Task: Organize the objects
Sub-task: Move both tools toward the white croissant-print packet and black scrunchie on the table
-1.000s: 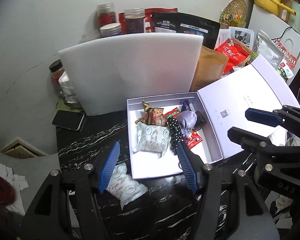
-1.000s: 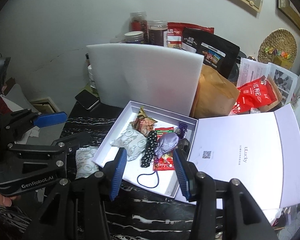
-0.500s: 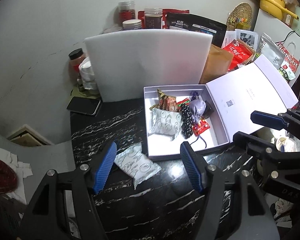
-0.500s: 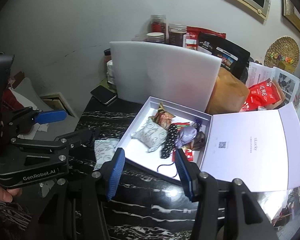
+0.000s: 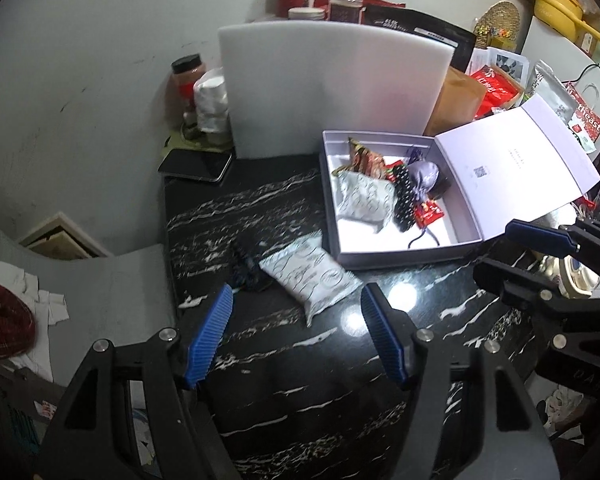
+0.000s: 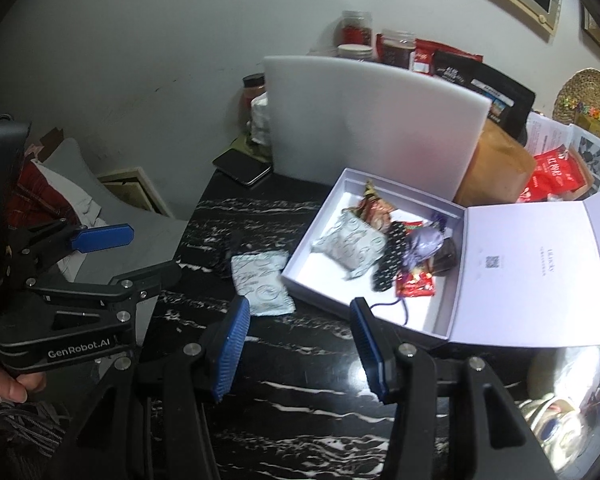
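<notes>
On the black table, just left of the open box, the white packet lies long axis diagonal, directly ahead of the left tool, nearer than the right tool; both tools gape, empty.

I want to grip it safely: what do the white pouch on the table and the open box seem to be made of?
The white pouch looks like soft printed fabric or paper, matte, since it sags and wrinkles. The open box looks like rigid cardboard with smooth pale lilac paper: straight thin walls, crisp folded lid.
</notes>
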